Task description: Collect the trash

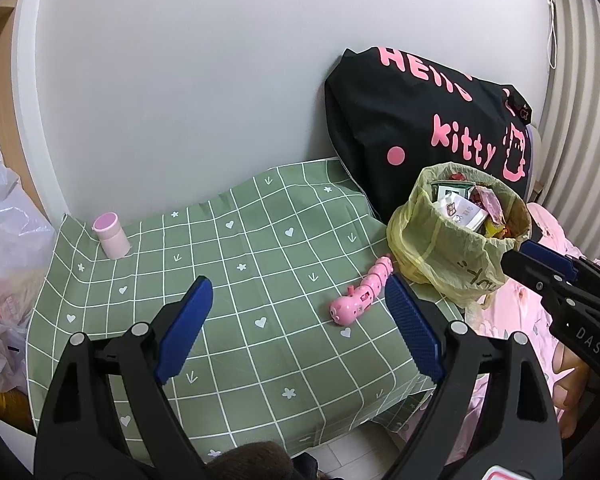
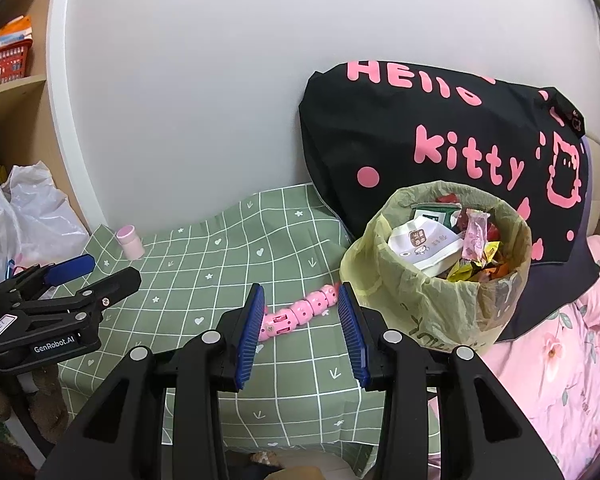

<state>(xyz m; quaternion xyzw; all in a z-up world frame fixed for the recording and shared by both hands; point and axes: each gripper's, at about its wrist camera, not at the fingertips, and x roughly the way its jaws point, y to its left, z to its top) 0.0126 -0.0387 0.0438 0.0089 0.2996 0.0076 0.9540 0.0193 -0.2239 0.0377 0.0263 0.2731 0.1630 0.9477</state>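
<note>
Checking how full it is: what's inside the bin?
The bin is packed near the rim with wrappers and a white packet. Anything beneath that top layer is hidden.

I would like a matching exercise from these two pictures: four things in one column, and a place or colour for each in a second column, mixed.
Things:
1. trash bin
2. pink toy caterpillar
3. small pink jar
4. Hello Kitty bag

Descriptions:
a. black with pink letters, leaning on the wall
b. lined with a yellow-green bag, full of wrappers
c. standing at the cloth's far left corner
d. lying on the green checked cloth beside the bin

Pairs: 1-b, 2-d, 3-c, 4-a
</note>
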